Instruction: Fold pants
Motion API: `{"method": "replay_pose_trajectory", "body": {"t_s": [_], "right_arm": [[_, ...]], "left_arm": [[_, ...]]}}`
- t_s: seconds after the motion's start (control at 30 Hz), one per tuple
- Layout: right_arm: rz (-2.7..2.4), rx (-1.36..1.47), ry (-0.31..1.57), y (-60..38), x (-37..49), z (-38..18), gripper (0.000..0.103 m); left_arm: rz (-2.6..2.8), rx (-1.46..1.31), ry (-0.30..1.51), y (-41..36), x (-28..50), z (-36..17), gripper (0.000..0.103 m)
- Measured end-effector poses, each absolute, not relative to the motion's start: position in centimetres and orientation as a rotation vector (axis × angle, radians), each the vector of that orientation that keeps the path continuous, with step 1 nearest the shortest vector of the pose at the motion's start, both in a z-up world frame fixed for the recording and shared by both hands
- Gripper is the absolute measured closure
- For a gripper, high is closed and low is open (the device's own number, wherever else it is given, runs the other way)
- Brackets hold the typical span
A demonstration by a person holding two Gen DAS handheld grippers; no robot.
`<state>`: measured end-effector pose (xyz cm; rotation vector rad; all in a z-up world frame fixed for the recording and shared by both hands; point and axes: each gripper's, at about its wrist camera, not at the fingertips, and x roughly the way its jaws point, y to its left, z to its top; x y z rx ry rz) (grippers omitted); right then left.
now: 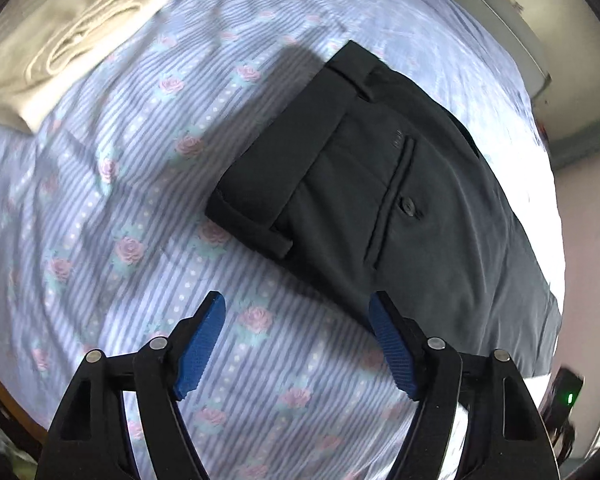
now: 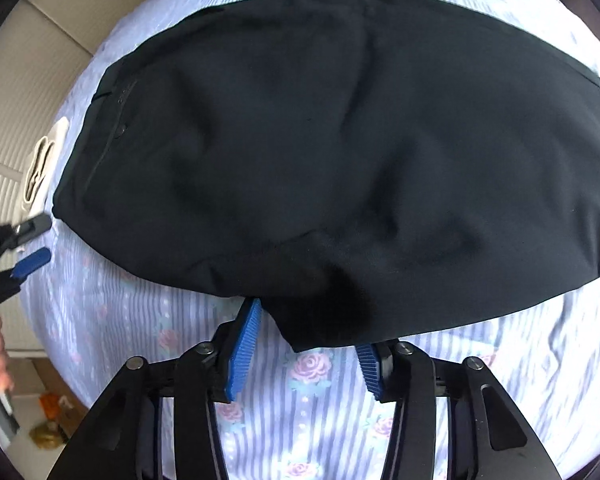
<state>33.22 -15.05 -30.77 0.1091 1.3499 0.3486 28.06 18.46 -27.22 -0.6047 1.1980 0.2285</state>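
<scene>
Pants (image 2: 340, 140) are judged soft and limp, best taken by a near corner. Right claw (image 2: 306, 342) is held apart around that corner, ungripped; left claw (image 1: 298, 340) is spread empty over the bed (image 1: 120, 200).

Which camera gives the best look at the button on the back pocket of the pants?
The left wrist view: the back pocket button sits mid-frame on the dark pants, with the pocket's slit clearly visible. In the right wrist view the same button is only a tiny speck near the left edge.
</scene>
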Motion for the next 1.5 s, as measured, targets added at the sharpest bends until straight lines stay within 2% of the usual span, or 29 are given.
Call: {"method": "replay_pose_trajectory", "body": {"t_s": [0.2, 0.27, 0.3, 0.37, 0.4, 0.47, 0.6, 0.83, 0.93, 0.97, 1.0, 1.07, 1.23, 1.33, 1.5], "right_arm": [[0.369, 0.056, 1.339, -13.9, 33.1, -30.4, 0.073], [0.368, 0.057, 1.34, -13.8, 33.1, -30.2, 0.075], [0.371, 0.062, 1.34, -13.8, 33.1, -30.1, 0.078], [0.369, 0.07, 1.346, -13.9, 33.2, -30.0, 0.082], [0.364, 0.069, 1.345, -13.9, 33.3, -29.8, 0.084], [0.362, 0.065, 1.353, -13.4, 33.3, -29.5, 0.087], [0.393, 0.094, 1.396, -13.0, 33.0, -29.5, 0.089], [0.371, 0.054, 1.482, -12.0, 32.8, -31.3, 0.089], [0.354, 0.059, 1.495, -12.1, 32.5, -30.7, 0.089], [0.342, 0.066, 1.496, -12.0, 32.5, -30.4, 0.088], [0.327, 0.075, 1.49, -12.5, 32.1, -30.0, 0.083], [0.29, 0.08, 1.495, -13.0, 31.3, -29.0, 0.072], [0.193, 0.134, 1.443, -16.3, 28.9, -24.9, 0.07], [0.113, 0.186, 1.395, -19.4, 28.2, -22.5, 0.062], [-0.027, 0.277, 1.314, -26.3, 26.3, -19.0, 0.06]], "left_arm": [[0.258, -0.716, 1.184, 19.0, 29.6, -29.4, 0.029], [0.268, -0.692, 1.18, 18.6, 30.4, -29.8, 0.033], [0.267, -0.693, 1.175, 18.6, 30.7, -29.9, 0.05], [0.29, -0.713, 1.183, 18.7, 31.3, -30.1, 0.072], [0.306, -0.709, 1.161, 18.8, 31.3, -29.5, 0.081], [0.306, -0.718, 1.118, 19.0, 31.2, -28.0, 0.084], [0.302, -0.7, 1.052, 19.1, 30.9, -25.4, 0.084], [0.306, -0.686, 1.158, 20.0, 30.8, -29.4, 0.082], [0.294, -0.622, 1.191, 19.9, 31.2, -28.8, 0.071], [0.297, -0.571, 1.211, 19.9, 31.4, -28.3, 0.064], [0.297, -0.504, 1.222, 19.5, 31.5, -27.7, 0.057], [0.28, -0.367, 1.212, 18.6, 30.9, -25.9, 0.051], [0.021, -0.076, 1.167, 13.9, 28.2, -21.8, 0.051], [-0.166, 0.066, 1.155, 9.7, 25.9, -20.8, 0.051], [-0.375, 0.114, 1.158, 2.8, 24.4, -19.9, 0.061]]}}
